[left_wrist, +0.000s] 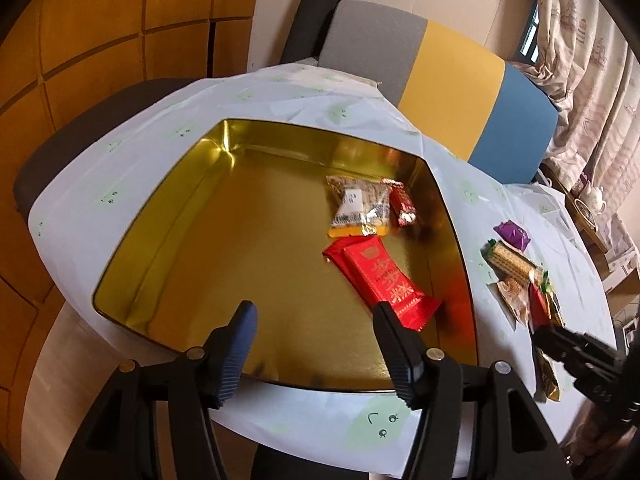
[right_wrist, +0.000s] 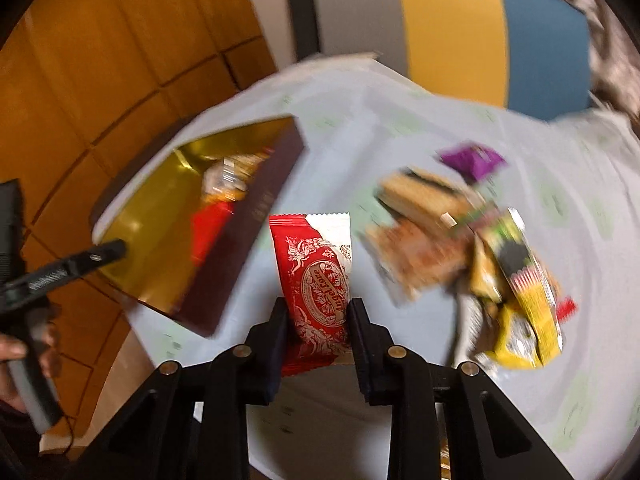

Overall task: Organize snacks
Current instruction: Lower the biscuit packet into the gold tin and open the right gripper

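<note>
A gold-lined tin box [left_wrist: 160,232] sits on the white-covered table; in the right wrist view it shows at the left [right_wrist: 144,236]. Inside lie a long red packet [left_wrist: 384,280], a clear nut packet [left_wrist: 360,204] and a small red packet [left_wrist: 404,204]. My left gripper [left_wrist: 316,316] is open and empty over the box's near edge. My right gripper [right_wrist: 318,312] is shut on a red-and-white snack packet [right_wrist: 316,264], held above the table to the right of the box. A pile of loose snacks [right_wrist: 460,240] lies to its right; it also shows in the left wrist view [left_wrist: 520,272].
A grey, yellow and blue chair back [left_wrist: 452,76] stands behind the table. A purple packet [left_wrist: 512,234] lies at the far end of the pile. Wooden panelling [left_wrist: 80,40] is at the left, curtains [left_wrist: 588,60] at the right. The table edge runs close by my left gripper.
</note>
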Action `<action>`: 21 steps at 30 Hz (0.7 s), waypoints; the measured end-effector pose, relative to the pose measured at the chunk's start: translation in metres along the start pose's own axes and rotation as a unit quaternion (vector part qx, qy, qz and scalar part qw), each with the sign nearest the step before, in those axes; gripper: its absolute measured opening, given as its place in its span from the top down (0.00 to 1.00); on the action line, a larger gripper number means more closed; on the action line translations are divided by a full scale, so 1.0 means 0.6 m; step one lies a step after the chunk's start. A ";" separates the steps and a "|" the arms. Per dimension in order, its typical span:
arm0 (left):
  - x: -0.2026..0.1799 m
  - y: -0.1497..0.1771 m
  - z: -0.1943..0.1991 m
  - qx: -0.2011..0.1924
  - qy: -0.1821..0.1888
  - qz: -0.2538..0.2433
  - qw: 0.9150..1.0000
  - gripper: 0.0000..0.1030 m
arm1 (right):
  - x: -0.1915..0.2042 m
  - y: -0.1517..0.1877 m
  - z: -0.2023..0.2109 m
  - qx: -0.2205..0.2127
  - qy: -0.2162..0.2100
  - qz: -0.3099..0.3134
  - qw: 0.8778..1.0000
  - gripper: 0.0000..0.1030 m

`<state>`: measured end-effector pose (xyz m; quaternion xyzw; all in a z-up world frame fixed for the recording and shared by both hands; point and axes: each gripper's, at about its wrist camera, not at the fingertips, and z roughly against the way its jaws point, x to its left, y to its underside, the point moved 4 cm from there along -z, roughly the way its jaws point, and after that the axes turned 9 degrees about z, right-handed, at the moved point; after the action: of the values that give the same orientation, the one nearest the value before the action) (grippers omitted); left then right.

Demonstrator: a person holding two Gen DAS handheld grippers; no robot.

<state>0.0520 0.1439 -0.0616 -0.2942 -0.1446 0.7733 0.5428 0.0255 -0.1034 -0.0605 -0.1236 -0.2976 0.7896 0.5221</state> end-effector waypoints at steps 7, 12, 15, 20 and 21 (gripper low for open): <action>0.040 -0.023 0.020 -0.034 -0.026 0.022 0.999 0.40 | 0.106 -0.086 -0.015 -0.019 -0.068 0.064 0.995 0.71; 0.062 -0.021 0.020 -0.036 -0.039 0.026 0.998 0.40 | 0.176 -0.121 -0.054 -0.013 -0.070 0.098 0.993 0.65; 0.067 -0.015 0.015 -0.031 -0.042 0.027 0.998 0.40 | 0.196 -0.119 -0.074 -0.004 -0.078 0.108 0.991 0.65; 0.058 -0.013 0.012 -0.034 -0.039 0.017 0.999 0.40 | 0.190 -0.106 -0.080 0.000 -0.071 0.112 0.991 0.63; 0.055 -0.011 0.013 -0.034 -0.037 0.015 0.999 0.40 | 0.183 -0.101 -0.075 -0.001 -0.067 0.110 0.992 0.57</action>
<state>0.0446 0.1779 -0.0619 -0.2852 -0.1864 0.7862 0.5155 0.0472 0.0272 -0.0473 -0.1035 -0.3176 0.8482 0.4111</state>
